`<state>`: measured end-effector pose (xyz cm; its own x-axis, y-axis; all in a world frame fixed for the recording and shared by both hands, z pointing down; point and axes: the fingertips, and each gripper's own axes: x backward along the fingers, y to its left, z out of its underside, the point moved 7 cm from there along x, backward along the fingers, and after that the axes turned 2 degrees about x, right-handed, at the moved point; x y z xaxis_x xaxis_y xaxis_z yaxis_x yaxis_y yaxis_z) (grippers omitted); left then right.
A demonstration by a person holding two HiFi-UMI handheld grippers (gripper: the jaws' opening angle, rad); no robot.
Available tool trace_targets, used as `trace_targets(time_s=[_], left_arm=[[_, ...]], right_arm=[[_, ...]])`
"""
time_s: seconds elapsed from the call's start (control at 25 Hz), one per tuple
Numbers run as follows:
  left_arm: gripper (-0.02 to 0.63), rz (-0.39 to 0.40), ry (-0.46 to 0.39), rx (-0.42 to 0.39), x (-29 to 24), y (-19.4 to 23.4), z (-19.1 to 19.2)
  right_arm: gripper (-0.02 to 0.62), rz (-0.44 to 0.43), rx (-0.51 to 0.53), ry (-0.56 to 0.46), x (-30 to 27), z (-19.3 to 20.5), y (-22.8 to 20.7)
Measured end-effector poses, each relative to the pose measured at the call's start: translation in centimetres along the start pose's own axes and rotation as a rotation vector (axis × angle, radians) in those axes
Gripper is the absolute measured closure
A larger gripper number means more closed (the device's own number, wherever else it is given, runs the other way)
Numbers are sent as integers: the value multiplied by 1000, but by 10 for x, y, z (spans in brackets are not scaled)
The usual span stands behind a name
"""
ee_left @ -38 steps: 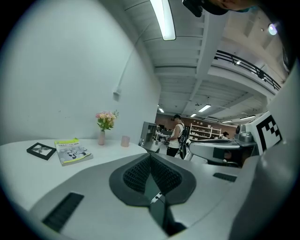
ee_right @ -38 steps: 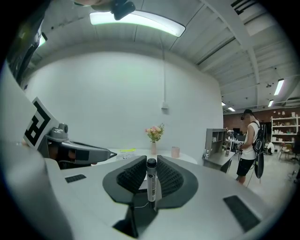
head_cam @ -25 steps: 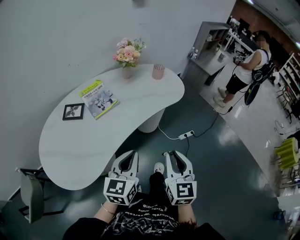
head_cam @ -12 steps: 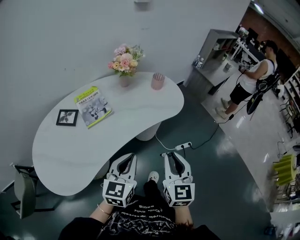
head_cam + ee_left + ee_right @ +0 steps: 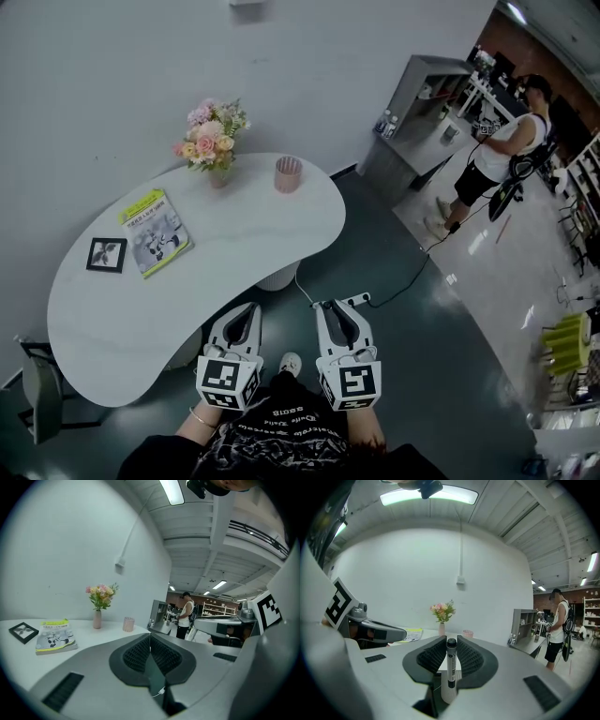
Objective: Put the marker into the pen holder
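The pink pen holder (image 5: 288, 174) stands at the far side of the white curved table (image 5: 234, 262), beside a vase of flowers (image 5: 208, 142). It also shows small in the left gripper view (image 5: 128, 624) and the right gripper view (image 5: 468, 633). My right gripper (image 5: 330, 307) is shut on a white marker (image 5: 450, 670) with a black cap, held upright between the pads. My left gripper (image 5: 246, 309) is shut with nothing in it, its pads (image 5: 140, 651) meeting. Both grippers hover side by side over the floor at the table's near edge, well short of the pen holder.
A green-topped book (image 5: 155, 232) and a small black picture frame (image 5: 106, 254) lie on the table's left part. A chair (image 5: 42, 394) stands at the left end. A power strip with cable (image 5: 342, 302) lies on the floor. A person (image 5: 497, 150) stands by grey shelving (image 5: 422, 103) at the far right.
The whole head view has shifted: table and pen holder slid left and down in the picture as I moved with both grippers. The grip on the marker is unchanged.
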<state>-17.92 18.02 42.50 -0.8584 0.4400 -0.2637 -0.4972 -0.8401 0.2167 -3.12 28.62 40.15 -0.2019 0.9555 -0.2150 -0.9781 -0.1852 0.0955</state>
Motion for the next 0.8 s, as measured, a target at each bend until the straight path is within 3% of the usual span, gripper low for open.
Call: trace_targets(time_s=[0.4, 0.56, 0.8], left_arm=[[583, -8, 11, 12, -56, -50, 4], [583, 11, 42, 27, -70, -63, 14], [583, 22, 61, -11, -80, -66, 12]], right_arm=[[503, -28, 14, 0, -5, 11, -71], [503, -30, 31, 8, -5, 21, -82], [503, -31, 2, 19, -10, 22, -85]])
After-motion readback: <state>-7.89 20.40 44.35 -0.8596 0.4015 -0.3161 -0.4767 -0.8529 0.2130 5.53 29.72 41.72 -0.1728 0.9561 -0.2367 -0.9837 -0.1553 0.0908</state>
